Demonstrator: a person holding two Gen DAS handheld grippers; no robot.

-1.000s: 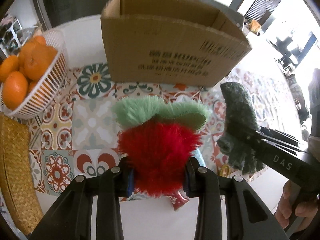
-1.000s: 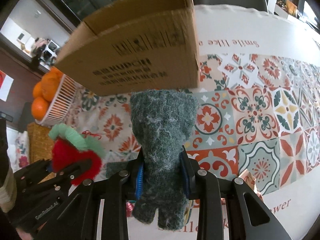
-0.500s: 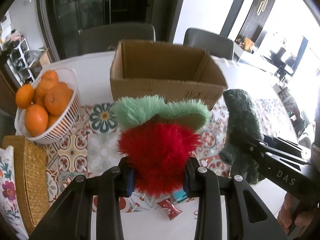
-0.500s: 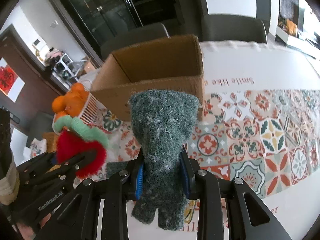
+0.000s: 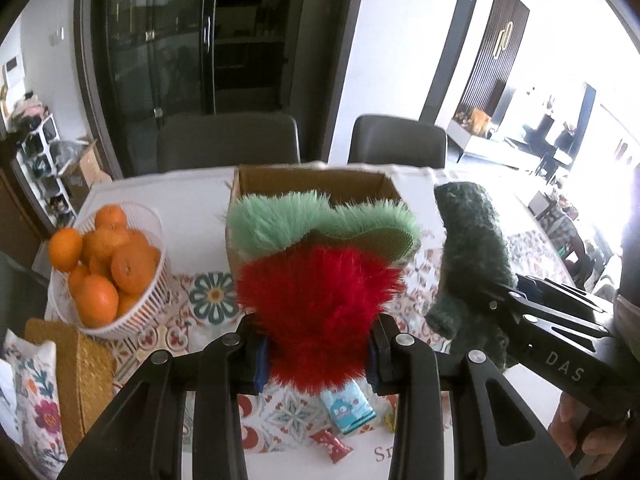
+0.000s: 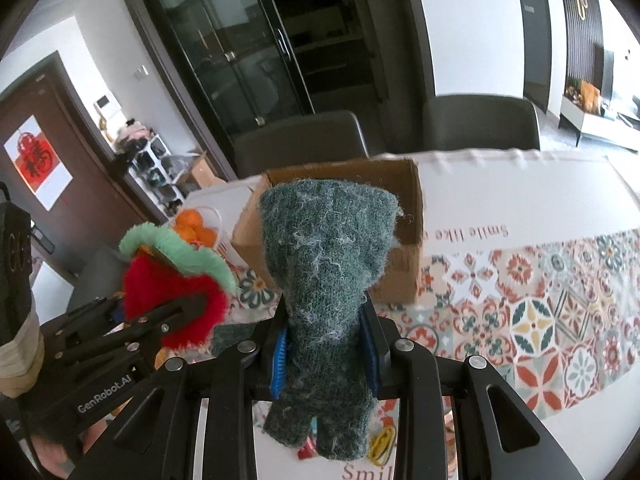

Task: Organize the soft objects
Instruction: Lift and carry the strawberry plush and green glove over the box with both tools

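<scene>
My left gripper is shut on a fluffy red plush with a mint-green top, held high above the table. Beside it on the right, my right gripper is shut on a dark green knitted glove, its fingers hanging below the pads. In the left wrist view the glove and the right gripper show at the right; in the right wrist view the plush and left gripper show at the left. An open cardboard box stands on the table behind both, partly hidden.
A white wire basket of oranges sits at the left, with a woven mat and a floral cushion nearer. Small snack packets lie below on the patterned tablecloth. Two dark chairs stand behind the table.
Both grippers have risen with their soft things still held. The box and table look smaller and lower, and the box's open top and the room behind have come into view.
</scene>
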